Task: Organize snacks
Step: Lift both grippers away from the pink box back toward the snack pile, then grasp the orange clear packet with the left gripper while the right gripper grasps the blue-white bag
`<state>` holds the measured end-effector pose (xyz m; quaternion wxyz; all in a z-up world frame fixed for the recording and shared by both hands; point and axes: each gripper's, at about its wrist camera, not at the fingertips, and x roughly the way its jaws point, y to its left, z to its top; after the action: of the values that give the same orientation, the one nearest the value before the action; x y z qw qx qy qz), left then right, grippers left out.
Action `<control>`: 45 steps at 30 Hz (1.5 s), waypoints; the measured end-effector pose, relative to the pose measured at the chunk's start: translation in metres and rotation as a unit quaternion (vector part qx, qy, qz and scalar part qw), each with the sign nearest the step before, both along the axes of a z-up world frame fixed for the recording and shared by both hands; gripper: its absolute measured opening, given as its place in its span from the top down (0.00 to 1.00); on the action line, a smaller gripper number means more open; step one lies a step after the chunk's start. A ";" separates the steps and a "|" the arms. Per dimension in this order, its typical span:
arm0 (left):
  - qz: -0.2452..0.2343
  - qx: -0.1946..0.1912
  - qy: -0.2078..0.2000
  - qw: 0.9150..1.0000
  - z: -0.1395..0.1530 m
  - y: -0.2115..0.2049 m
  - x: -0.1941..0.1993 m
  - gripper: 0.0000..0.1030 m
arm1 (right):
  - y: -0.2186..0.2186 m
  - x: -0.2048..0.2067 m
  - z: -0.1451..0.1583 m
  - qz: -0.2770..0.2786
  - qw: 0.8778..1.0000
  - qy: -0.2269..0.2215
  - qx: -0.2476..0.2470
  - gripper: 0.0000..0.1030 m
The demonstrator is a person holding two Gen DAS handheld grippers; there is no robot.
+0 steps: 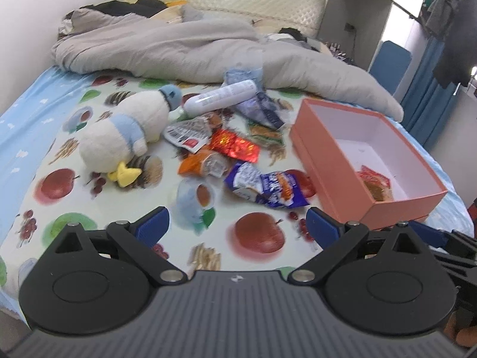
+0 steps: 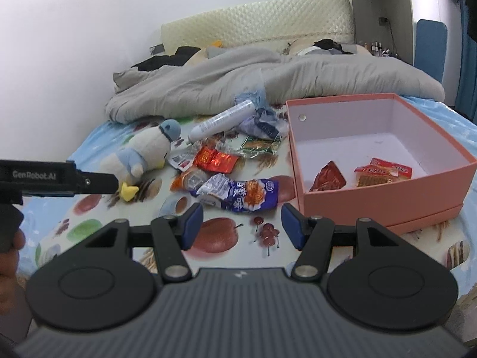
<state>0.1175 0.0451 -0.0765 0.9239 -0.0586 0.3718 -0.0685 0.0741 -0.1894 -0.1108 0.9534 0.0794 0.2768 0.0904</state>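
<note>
Right gripper (image 2: 241, 226) hangs low over the fruit-print bedsheet (image 2: 217, 235), fingers spread wide, nothing between them. Left gripper (image 1: 237, 223) likewise: fingers well apart, empty, hovering over the sheet near the front edge of the bed.

Snacks: loose heap mid-bed, between the plush penguin (image 1: 125, 128) and the pink box (image 2: 381, 191). Nearest the grippers lies the blue-and-purple packet (image 2: 238, 194), crumpled, just beside the box's left wall. Behind it, touching or overlapping: orange packet (image 2: 190, 180), red foil packet (image 2: 216, 159), green packet (image 2: 259, 146), a white barcode wrapper (image 1: 187, 132). Further back, a white tube (image 2: 222, 122) lies on its side with bluish-purple wrappers (image 1: 262, 107) against it. Grey duvet (image 1: 184, 47) is bunched beyond.

Box: open, lid off, upright on the sheet. Two items already in it, a red triangular packet (image 2: 328, 176) and a red-and-white packet (image 2: 383, 173), both near the front wall. Much of the floor is bare.

Step in hand, by my reading: sorting is under way but early, both grippers between picks. Next move probably calls for the right gripper to go forward onto the blue-and-purple packet, close across its crumpled middle, lift clear of the box wall and release inside. Thin foil may slip; a pinch on a fold looks safer. Plush and tube look like non-snacks and should probably stay out.
</note>
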 end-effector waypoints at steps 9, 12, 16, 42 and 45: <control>0.003 0.010 0.006 1.000 -0.015 0.005 0.027 0.03 | 0.016 0.022 -0.003 0.033 0.999 -0.004 -0.005 0.41; 0.014 0.008 0.003 1.000 -0.021 0.007 0.042 0.03 | 0.021 0.032 -0.003 0.039 0.999 -0.008 -0.010 0.41; 0.025 -0.001 0.009 1.000 -0.029 0.011 0.068 0.04 | 0.028 0.053 -0.008 0.044 0.999 -0.010 -0.014 0.41; -0.028 0.041 0.100 0.994 -0.147 0.011 0.263 0.04 | 0.072 0.192 -0.100 0.171 0.974 0.063 -0.136 0.14; -0.047 0.049 0.106 0.992 -0.156 0.006 0.275 0.04 | 0.074 0.201 -0.099 0.206 0.969 0.056 -0.120 0.14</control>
<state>0.3924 0.0513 -0.2320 0.8768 -0.0030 0.4729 -0.0868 0.2753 -0.1153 -0.2098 0.8997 -0.0894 0.3489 0.2467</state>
